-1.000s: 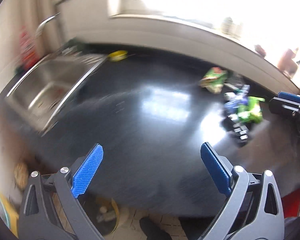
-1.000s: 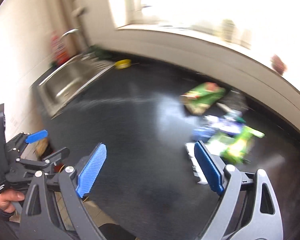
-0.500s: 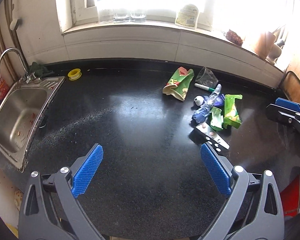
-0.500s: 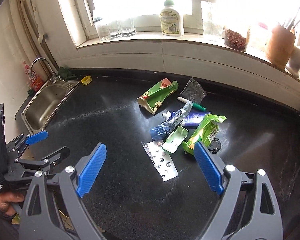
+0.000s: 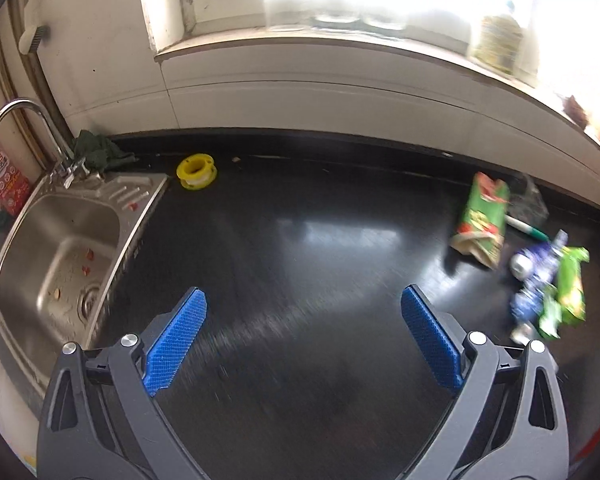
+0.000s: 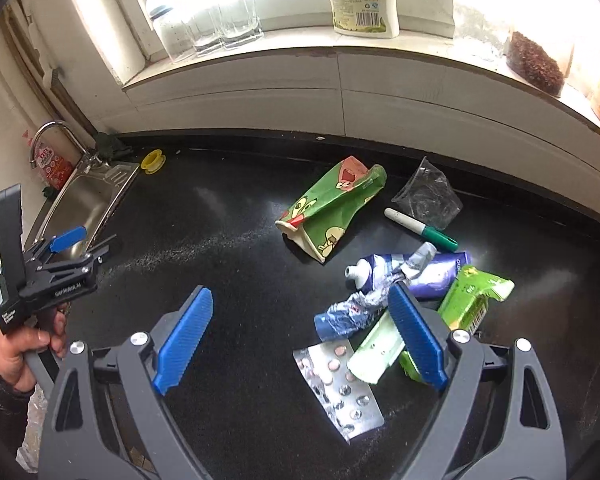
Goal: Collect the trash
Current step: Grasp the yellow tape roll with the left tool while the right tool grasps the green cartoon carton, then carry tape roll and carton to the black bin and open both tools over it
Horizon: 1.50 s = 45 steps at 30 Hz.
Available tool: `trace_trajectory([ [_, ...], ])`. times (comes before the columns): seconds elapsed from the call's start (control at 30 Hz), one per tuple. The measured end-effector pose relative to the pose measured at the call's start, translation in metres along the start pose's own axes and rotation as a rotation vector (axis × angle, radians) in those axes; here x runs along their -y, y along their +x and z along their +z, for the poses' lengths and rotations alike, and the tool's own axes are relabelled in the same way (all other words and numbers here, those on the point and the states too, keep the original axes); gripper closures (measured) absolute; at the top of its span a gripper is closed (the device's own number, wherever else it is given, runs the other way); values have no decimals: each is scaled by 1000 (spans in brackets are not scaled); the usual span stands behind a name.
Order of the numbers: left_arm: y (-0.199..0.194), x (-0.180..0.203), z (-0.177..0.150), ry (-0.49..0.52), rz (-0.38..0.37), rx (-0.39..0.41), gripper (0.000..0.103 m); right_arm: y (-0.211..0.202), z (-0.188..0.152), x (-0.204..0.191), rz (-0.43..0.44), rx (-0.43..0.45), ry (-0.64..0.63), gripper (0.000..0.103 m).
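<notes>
Both grippers hang with fingers spread, grasping nothing: the left gripper above bare black countertop beside the sink, the right gripper at the trash pile, which lies mid-counter, clear of the back wall and front edge.

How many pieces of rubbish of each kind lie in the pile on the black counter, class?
Green cartoon bag: 1
Clear plastic cup: 1
Marker pen: 1
Squeezed tubes: 2
Green wrappers: 2
Pill blister sheet: 1
Total: 8
</notes>
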<state>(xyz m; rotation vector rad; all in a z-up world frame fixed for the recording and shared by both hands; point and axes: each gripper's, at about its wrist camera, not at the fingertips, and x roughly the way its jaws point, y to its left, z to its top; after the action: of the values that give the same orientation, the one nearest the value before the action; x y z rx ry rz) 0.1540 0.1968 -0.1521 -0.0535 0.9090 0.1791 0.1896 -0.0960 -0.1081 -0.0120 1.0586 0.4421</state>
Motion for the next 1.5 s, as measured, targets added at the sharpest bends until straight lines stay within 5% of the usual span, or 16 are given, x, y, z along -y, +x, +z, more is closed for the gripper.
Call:
trace_trajectory([
  [0.43,169,-93,102,-36,89,-46,8,130,74,9,-15,-159,85,17],
  [0.7,215,-115,120,-80,68,-25,8,164,80,13,-33,-200,106,17],
  [0.77,215,-115,120,-83,58,-11,11,166,82,12,-38,-194,90,20],
  [0.9,205,-108,117,-58,48,21,49,165,85,5,-89,-176,53,41],
  [1.17,166,-83,92,-67,1,-3,49,158,82,-2,-55,-172,38,92],
  [1.5,40,-23,9,-43,-47,-35,49,92,61,-23,6,-93,-44,94],
])
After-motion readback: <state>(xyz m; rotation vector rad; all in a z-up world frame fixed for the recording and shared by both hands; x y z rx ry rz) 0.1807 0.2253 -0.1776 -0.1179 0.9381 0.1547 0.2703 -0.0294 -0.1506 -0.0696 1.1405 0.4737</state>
